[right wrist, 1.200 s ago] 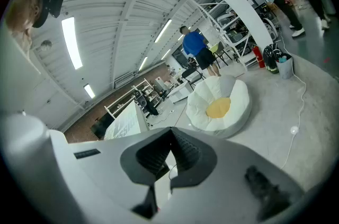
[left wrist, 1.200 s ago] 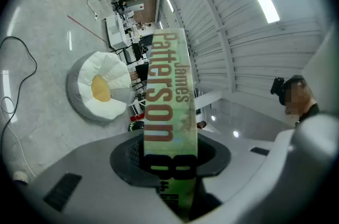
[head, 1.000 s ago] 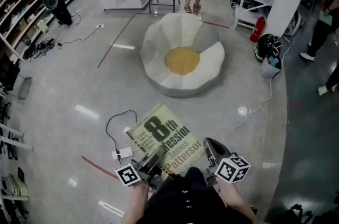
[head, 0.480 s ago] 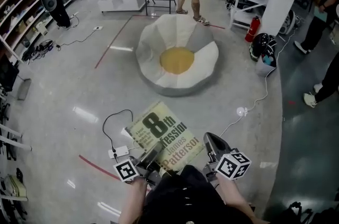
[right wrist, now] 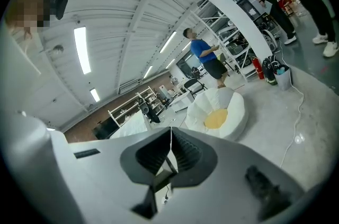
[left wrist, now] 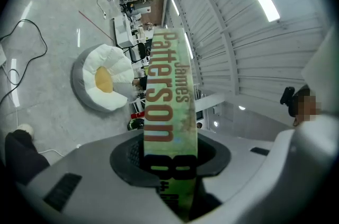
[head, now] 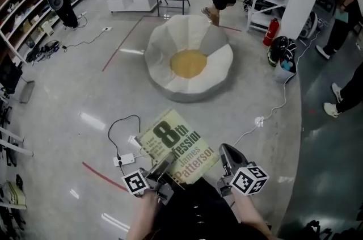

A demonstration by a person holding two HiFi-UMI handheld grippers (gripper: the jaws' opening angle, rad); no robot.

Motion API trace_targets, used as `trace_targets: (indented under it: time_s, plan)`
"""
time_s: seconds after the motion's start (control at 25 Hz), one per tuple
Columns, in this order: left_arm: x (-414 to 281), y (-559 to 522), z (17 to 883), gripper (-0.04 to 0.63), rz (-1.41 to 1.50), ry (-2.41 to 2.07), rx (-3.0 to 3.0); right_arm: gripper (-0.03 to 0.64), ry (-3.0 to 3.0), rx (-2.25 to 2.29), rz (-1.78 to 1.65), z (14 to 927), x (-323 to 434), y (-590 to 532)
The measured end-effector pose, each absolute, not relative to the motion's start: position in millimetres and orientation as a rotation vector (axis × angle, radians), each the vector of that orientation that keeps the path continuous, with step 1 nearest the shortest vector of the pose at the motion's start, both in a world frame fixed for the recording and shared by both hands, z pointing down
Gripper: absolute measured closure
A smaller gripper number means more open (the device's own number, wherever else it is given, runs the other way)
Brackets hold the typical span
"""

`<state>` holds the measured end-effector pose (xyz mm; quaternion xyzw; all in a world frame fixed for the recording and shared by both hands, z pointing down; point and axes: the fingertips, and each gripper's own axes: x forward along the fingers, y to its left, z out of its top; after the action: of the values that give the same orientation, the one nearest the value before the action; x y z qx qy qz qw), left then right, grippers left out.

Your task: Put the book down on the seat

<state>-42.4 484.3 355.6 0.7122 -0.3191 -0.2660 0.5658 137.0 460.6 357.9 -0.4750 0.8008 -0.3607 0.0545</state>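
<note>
The left tool (head: pixel 163 171) pinched the book (head: pixel 177 148) by its edge at the bottom middle, likely to carry it to the seat (head: pixel 189 63), a white beanbag well apart in the upper middle. The right tool (head: pixel 228 155), beside the book, was pressed together and empty. The shiny grey floor (head: pixel 68 102) had a cable (head: pixel 122 125), and shelves (head: pixel 28 17) stood at the upper left.

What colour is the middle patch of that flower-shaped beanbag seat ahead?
Mustard yellow, ringed by white petals; the beanbag seat shows best in the head view.
</note>
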Motion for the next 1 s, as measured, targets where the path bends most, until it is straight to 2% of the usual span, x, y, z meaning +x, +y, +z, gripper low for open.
trace_targets:
  time_s: [0.48, 1.0]
  plan:
    - [-39.9, 477.1, 366.2, 0.437, -0.630, -0.770, 1.676, 0.603, 2.463, -1.497, -1.073, 371.4, 146.1, 455.8]
    - [-43.8, 467.6, 379.5, 0.437, -0.610, -0.706, 1.644, 0.603, 2.469, -1.505, -1.096, 377.1, 123.7, 450.4]
